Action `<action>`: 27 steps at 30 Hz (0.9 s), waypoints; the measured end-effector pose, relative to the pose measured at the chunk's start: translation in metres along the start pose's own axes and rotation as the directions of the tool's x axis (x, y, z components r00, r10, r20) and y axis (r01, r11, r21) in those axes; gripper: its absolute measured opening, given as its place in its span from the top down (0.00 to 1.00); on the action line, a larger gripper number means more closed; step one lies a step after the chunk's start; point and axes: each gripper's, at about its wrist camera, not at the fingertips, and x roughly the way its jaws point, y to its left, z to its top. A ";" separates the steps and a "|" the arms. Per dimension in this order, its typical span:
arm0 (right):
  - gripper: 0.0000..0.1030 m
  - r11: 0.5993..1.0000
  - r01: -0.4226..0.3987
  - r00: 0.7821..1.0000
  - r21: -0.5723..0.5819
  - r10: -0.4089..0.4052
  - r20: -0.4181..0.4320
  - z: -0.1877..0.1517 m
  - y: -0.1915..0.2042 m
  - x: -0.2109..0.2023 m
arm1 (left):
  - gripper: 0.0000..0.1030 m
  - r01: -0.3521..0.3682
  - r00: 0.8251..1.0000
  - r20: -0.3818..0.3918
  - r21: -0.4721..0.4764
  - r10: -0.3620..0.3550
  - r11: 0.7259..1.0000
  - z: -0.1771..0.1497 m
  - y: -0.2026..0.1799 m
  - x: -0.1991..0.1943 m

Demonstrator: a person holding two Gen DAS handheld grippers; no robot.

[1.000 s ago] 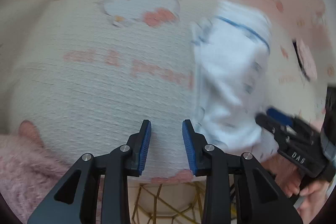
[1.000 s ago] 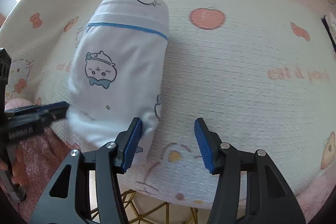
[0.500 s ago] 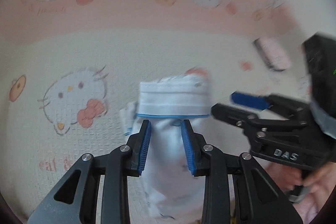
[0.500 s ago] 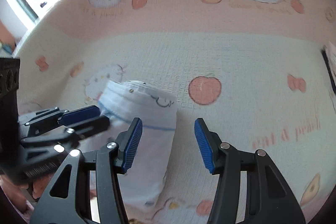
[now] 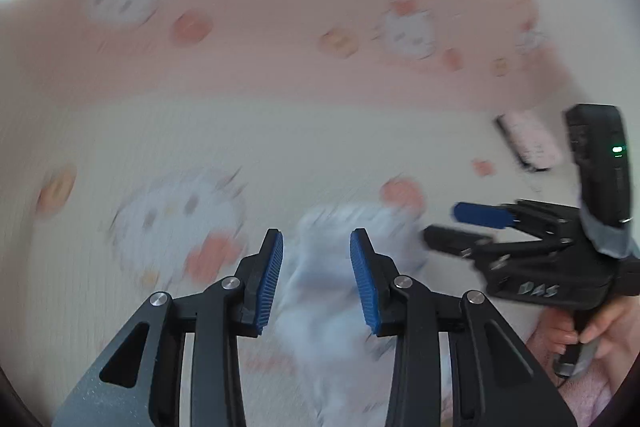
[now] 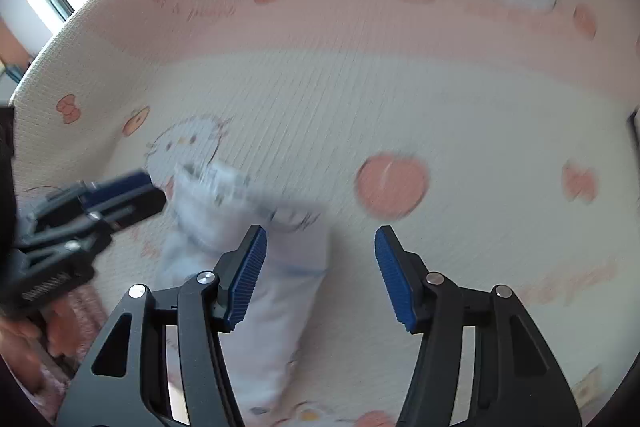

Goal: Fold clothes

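**Both Tongs Spreading Over a Folded Garment**

Your left gripper (image 5: 316, 275) and right gripper (image 6: 320, 271) are opening, pinching nothing. The small white folded cotton garment (image 6: 248, 251) lies on the pink-and-cream cartoon-cat blanket (image 6: 440, 107). Light, limp: grip its thick folded edge.

Folded garment (image 6: 280, 283) lies on the blanket (image 6: 440, 115) — a flat case (image 5: 528, 141) well right, behind.

Two close wrist views angled down, sharing the folded garment (image 5: 340, 267) (image 6: 248, 227)
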 end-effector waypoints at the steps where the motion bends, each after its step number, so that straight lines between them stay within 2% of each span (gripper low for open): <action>1: 0.44 1.000 -0.008 1.000 0.000 0.008 -0.006 0.003 -0.002 0.003 | 0.58 0.012 1.000 -0.014 0.023 -0.012 1.000 0.004 0.000 0.009; 3: 0.44 1.000 -0.029 0.999 0.003 0.029 -0.024 0.007 -0.006 0.011 | 0.56 0.029 0.998 -0.056 0.042 -0.026 0.999 0.010 0.005 0.031; 5: 0.44 0.999 -0.051 0.997 0.019 0.052 -0.050 0.009 -0.009 0.025 | 0.56 0.059 0.988 -0.144 -0.002 -0.059 0.998 0.012 0.017 0.054; 7: 0.42 0.997 -0.058 0.997 0.050 0.061 -0.052 0.010 -0.013 0.037 | 0.60 0.027 0.986 -0.162 0.012 -0.025 1.000 0.004 0.019 0.063; 8: 0.36 0.996 -0.062 0.996 0.066 0.065 -0.053 0.010 -0.016 0.043 | 0.62 0.009 0.986 -0.168 0.022 -0.005 1.000 0.000 0.019 0.067; 9: 0.35 0.994 -0.071 0.996 0.088 0.076 -0.052 0.011 -0.019 0.047 | 0.64 -0.023 0.984 -0.176 0.010 0.025 1.000 -0.003 0.021 0.071; 11: 0.35 0.986 -0.093 0.994 0.137 0.101 -0.049 0.011 -0.027 0.054 | 0.64 -0.069 0.981 -0.184 -0.006 0.067 0.998 -0.006 0.024 0.075; 14: 0.35 0.978 -0.102 0.993 0.181 0.110 -0.040 0.009 -0.035 0.052 | 0.58 -0.129 0.973 -0.196 -0.024 0.122 0.991 -0.007 0.025 0.076; 15: 0.35 0.977 -0.099 0.994 0.190 0.108 -0.036 0.007 -0.037 0.049 | 0.52 -0.145 0.971 -0.197 -0.030 0.137 0.989 -0.007 0.026 0.077; 17: 0.35 0.974 -0.094 0.994 0.208 0.102 -0.029 0.004 -0.041 0.043 | 0.52 -0.141 0.977 -0.170 -0.070 0.128 0.987 -0.007 0.029 0.073; 20: 0.43 0.966 -0.088 0.995 0.243 0.094 -0.014 0.001 -0.042 0.028 | 0.53 -0.189 0.980 -0.082 -0.137 0.179 0.972 -0.005 0.034 0.048; 21: 0.44 0.969 -0.084 0.996 0.233 0.087 -0.003 0.001 -0.040 0.023 | 0.53 -0.146 0.989 -0.057 -0.136 0.140 0.980 -0.006 0.031 0.040; 22: 0.44 0.972 -0.080 0.997 0.219 0.080 0.010 0.002 -0.038 0.018 | 0.53 -0.092 0.996 -0.034 -0.130 0.088 0.987 -0.007 0.027 0.032; 24: 0.44 0.980 -0.108 0.994 0.167 0.109 0.003 0.001 -0.025 0.015 | 0.53 0.002 0.998 -0.065 -0.042 -0.005 0.999 -0.012 0.006 0.031; 25: 0.44 0.983 -0.123 0.992 0.139 0.125 -0.003 0.000 -0.019 0.014 | 0.53 -0.018 0.996 -0.091 -0.002 0.018 1.000 -0.017 -0.002 0.038; 27: 0.44 0.989 -0.102 0.994 0.109 0.105 -0.019 -0.004 -0.012 0.022 | 0.53 -0.080 0.986 -0.142 0.077 0.090 0.994 -0.028 -0.017 0.056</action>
